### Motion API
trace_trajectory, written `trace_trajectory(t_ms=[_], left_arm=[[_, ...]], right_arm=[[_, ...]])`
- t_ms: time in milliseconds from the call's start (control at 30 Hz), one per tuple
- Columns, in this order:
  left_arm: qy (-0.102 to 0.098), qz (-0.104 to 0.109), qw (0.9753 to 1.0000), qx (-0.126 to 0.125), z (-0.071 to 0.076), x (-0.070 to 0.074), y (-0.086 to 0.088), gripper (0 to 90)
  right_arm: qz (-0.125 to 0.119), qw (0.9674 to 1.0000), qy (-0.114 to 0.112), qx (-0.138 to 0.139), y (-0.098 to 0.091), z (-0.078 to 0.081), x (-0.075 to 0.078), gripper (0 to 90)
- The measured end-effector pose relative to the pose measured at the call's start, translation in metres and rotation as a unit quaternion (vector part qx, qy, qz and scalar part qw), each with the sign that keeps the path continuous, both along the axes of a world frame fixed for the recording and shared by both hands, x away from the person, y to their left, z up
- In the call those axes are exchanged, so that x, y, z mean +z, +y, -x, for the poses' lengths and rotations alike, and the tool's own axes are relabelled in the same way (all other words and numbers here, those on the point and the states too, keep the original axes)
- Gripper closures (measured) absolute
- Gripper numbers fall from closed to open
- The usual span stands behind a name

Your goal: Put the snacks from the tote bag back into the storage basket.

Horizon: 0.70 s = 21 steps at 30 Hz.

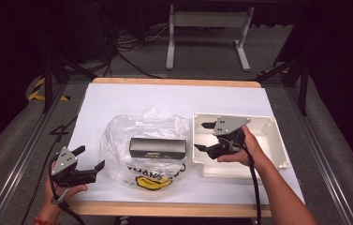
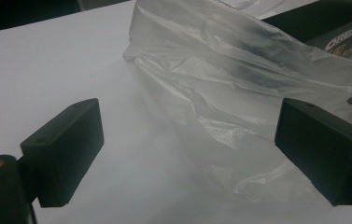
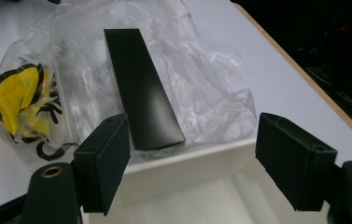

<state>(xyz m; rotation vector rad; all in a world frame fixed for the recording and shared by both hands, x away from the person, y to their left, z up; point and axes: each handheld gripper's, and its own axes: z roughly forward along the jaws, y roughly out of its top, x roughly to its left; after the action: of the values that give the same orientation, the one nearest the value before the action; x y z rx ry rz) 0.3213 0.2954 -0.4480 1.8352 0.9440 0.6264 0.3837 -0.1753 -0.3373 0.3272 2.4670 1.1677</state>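
Note:
A long black box lies on a clear plastic bag with a yellow and black print, in the middle of the white table sheet. To the right of the bag stands a white tray. My right gripper hovers over the tray's left part, open, with nothing between its fingers. In the right gripper view the right gripper points over the tray wall at the black box. My left gripper rests open at the bag's left edge. In the left gripper view, the left gripper faces the crumpled bag.
The white sheet covers a wooden table with bare room behind and left of the bag. Beyond the far edge are a table frame's white legs and cables on the floor. Dark rails run along both sides.

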Motion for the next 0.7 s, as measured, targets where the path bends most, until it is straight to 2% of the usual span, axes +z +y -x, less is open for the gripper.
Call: trace_trajectory(t_ms=[200, 467, 600, 700], left_arm=[[-0.001, -0.002, 1.0, -0.001, 0.0, 0.0, -0.001, 8.8], [-0.001, 0.004, 1.0, -0.003, 0.0, 0.0, 0.001, 8.8], [-0.001, 0.002, 1.0, -0.003, 0.0, 0.001, 0.001, 8.8], [-0.001, 0.001, 1.0, -0.003, 0.0, 0.001, 0.0, 8.8]], right_arm=[[0.018, 0.9995, 0.012, 0.021, 0.022, -0.011, -0.001, 26.8], [0.03, 0.9986, 0.022, 0.038, 0.04, -0.02, 0.0, 26.8], [0.043, 0.9975, 0.03, 0.047, 0.051, -0.026, -0.002, 26.8], [0.051, 0.997, 0.027, 0.051, 0.055, -0.027, -0.003, 26.8]])
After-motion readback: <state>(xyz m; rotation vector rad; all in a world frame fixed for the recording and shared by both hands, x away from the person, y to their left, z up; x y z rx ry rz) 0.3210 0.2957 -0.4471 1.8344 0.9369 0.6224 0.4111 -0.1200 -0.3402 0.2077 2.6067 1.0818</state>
